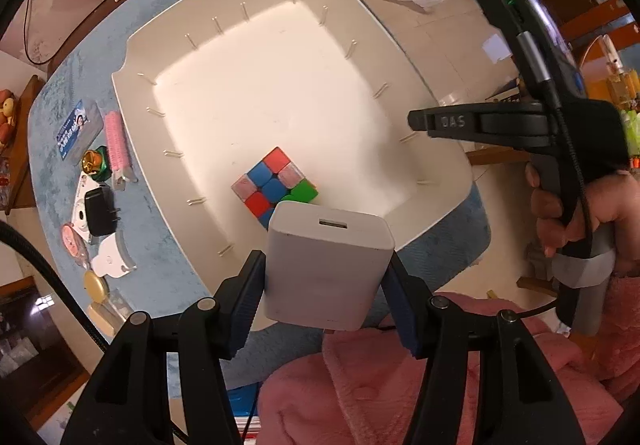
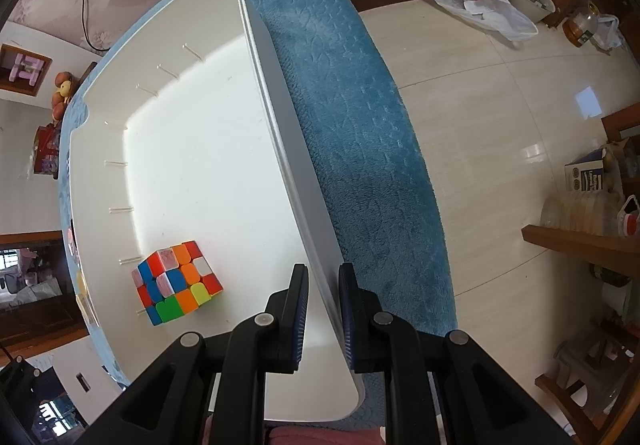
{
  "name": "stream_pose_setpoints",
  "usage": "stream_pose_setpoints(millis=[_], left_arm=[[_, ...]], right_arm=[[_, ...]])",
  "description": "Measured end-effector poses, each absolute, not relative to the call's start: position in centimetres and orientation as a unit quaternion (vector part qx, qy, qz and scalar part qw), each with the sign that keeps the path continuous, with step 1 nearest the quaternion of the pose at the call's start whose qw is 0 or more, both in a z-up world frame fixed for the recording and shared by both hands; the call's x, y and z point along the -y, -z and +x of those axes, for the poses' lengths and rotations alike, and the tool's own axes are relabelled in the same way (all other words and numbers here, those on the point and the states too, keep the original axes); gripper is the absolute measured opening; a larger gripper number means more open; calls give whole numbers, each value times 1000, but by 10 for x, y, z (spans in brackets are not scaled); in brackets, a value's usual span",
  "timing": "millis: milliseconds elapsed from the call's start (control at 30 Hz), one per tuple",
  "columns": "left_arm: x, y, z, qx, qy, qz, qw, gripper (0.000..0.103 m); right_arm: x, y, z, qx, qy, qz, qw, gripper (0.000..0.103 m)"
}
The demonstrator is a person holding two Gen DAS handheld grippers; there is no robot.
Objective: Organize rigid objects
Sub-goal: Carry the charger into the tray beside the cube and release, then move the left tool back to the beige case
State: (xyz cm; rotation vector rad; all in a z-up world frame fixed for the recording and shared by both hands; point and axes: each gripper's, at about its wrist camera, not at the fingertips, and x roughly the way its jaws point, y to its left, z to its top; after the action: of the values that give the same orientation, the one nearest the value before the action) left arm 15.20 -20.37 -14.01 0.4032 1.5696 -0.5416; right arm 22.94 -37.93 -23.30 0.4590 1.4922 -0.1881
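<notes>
progress so far: only cube (image 1: 276, 185) sits in white bin (image 1: 224, 25). left gripper (image 1: 326, 281) clenches white charger (image 1: 328, 269) over bin's near edge, drop pending. right gripper (image 2: 323, 315) pinches bin wall. about 8 small items (image 1: 100, 205) wait on blue cloth (image 1: 56, 161).

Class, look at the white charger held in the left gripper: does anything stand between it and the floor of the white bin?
Only partly. The puzzle cube lies on the bin floor just beyond the white charger held by the left gripper. The rest of the floor shows bare, so nothing visible blocks a drop beside the cube.
</notes>
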Motion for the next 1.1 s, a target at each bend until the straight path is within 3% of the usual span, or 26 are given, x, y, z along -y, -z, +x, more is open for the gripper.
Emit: stream_pose_setpoints(millis=[100,400,733,1100], left_arm=[[202,131,153,-682,252,160,667,62],[192,98,157,-617,254,136,732,78],[152,77,166,-559,207,93,798,78],[79,74,174,-546,127,67,825,78]], right_arm=[[379,233,230,-672,85,207,706,16],[377,233,231,-675,87,200,705,16],[374,233,230,-676,92,198,704,16],[373,234,229,-673,112,203,702,14]])
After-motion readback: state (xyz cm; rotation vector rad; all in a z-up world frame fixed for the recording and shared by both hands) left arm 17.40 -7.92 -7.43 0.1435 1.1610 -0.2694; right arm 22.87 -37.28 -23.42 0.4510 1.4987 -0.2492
